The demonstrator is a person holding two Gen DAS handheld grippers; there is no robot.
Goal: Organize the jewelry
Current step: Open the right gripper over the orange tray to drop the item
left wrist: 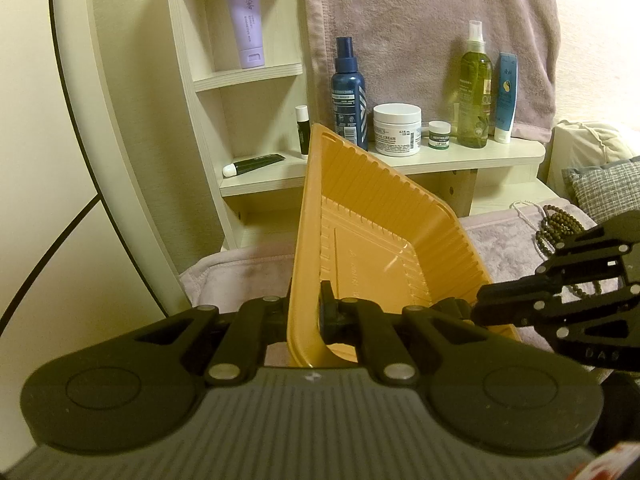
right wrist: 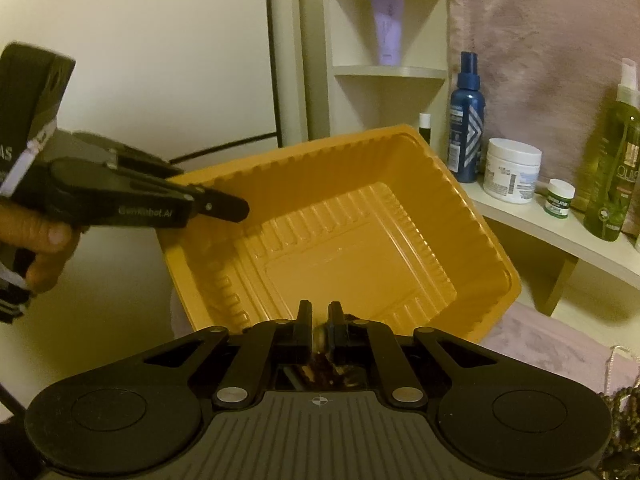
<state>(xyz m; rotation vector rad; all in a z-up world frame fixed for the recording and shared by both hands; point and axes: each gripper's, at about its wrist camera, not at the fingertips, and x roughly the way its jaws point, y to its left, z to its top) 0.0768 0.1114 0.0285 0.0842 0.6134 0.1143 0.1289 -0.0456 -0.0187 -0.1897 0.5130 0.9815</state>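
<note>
My left tongs (left wrist: 308, 312) are pinched tight on the rim of the orange plastic tray (left wrist: 360, 208), holding it tilted up off the pink towel (left wrist: 496, 248). My right tongs (right wrist: 320, 320) sit at the tray's near edge, their jaws only a sliver apart around something dark and beaded that I cannot make out clearly. The brown bead strands (left wrist: 560, 224) and a white pearl necklace (left wrist: 524, 210) lie on the towel, right of the tray.
</note>
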